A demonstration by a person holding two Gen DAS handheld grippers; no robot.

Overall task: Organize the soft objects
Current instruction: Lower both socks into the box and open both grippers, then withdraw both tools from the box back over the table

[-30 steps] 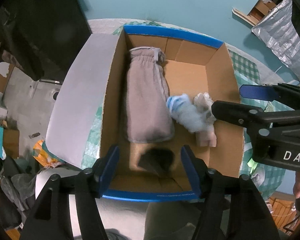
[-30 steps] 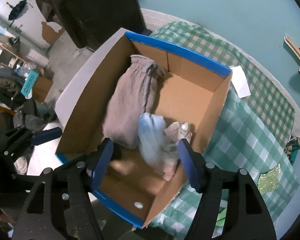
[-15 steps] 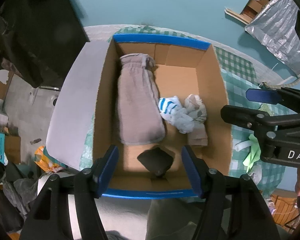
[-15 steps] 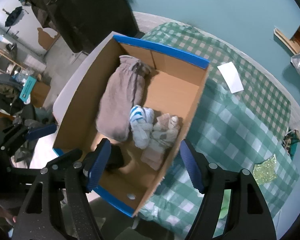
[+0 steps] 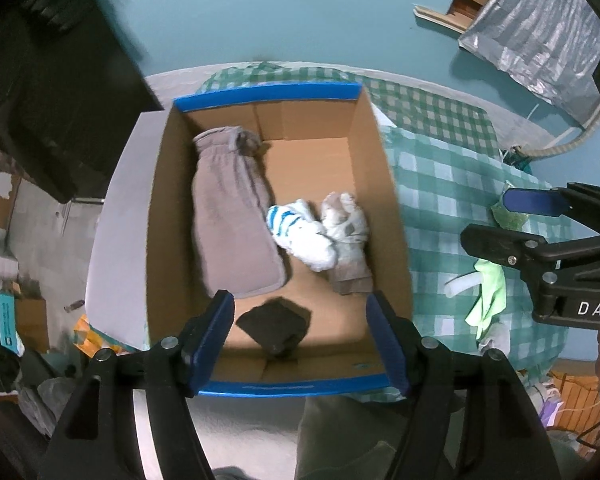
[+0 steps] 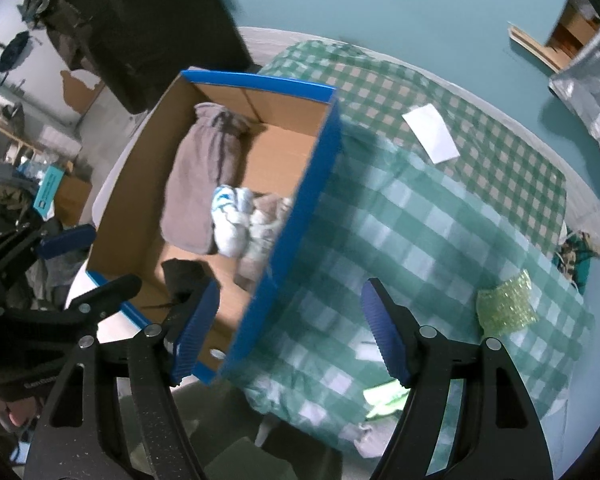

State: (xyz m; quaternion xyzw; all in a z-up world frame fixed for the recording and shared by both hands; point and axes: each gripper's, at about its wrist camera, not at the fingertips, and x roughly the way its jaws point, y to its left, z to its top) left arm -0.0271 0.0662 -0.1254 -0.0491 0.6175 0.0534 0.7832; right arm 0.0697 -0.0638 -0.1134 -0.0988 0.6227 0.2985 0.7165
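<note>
Cardboard box with blue-taped rim sits open on a table under a green checked cloth; inside, along the left wall, a folded grey-brown towel lies lengthwise; just beside it, toward the middle of the floor, a white sock with blue stripes rolled into a bundle, touching a beige-grey sock bundle on its right; a small dark cloth lies apart from them near the front wall. Left gripper hangs above the box's near end, pointing steeply down, jaws apart with nothing between the blue pads, having just widened a little. Right gripper is over the box's right wall and the cloth beside it, jaws likewise apart and empty. On the cloth outside the box: a white paper slip, a yellow-green bubbly piece, a lime-green rag.
</note>
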